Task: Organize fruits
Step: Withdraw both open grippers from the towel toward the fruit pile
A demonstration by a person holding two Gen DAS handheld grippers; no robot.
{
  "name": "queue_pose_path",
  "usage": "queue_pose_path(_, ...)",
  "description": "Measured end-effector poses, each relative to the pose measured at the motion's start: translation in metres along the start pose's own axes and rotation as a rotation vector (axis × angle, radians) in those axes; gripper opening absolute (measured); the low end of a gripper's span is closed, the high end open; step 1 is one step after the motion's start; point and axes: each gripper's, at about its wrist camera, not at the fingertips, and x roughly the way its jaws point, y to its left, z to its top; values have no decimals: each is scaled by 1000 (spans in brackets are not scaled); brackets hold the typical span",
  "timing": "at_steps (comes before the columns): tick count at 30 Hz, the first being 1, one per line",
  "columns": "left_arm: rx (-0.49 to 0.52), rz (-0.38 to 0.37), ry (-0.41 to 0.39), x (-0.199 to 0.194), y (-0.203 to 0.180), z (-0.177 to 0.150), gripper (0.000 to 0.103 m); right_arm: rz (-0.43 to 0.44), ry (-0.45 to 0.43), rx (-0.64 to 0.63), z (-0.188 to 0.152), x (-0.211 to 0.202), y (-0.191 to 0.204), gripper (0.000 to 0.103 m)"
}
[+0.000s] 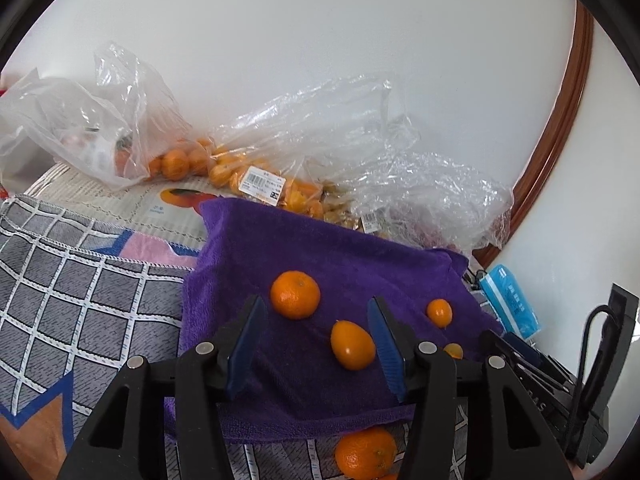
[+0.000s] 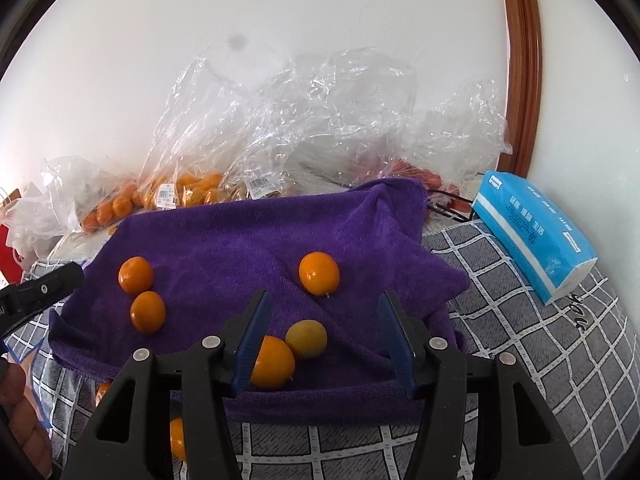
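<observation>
Several small oranges (image 2: 319, 273) already lie on the purple towel (image 2: 224, 240), while more wait in the plastic bags (image 2: 184, 190) behind. We hold our left gripper (image 1: 316, 344) and right gripper (image 2: 324, 340) with fingers spread, pinching nothing, above the towel

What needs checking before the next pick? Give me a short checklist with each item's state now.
1. Left tool empty and open: ok; an oval orange fruit lies between its fingers, not pressed.
2. Right tool empty and open: ok; the orange fruit at its left finger is not clamped.
3. Loose fruit resting on the purple towel: ok, five lie there.
4. Fruit off the towel: not ok; a mandarin sits on the checked cloth below the towel's edge.
5. Tools apart from each other: ok.
6. Where sorted fruit should go: cannot tell; no bowl or tray shows, only clear plastic bags.
</observation>
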Motion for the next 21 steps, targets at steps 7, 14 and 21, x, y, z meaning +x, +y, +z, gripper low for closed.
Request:
queue_pose_path(7, -2, -54, 8, -13, -8, 8, 51, -19, -9, -15, -1, -41, 0, 56)
queue_pose_path(14, 62, -70, 43, -43, -28, 9, 51, -53, -12, 46, -6, -83, -14, 66)
queue_pose_path(21, 175, -22, 45, -74, -42, -12, 56, -17, 32, 55, -18, -108, -15, 69)
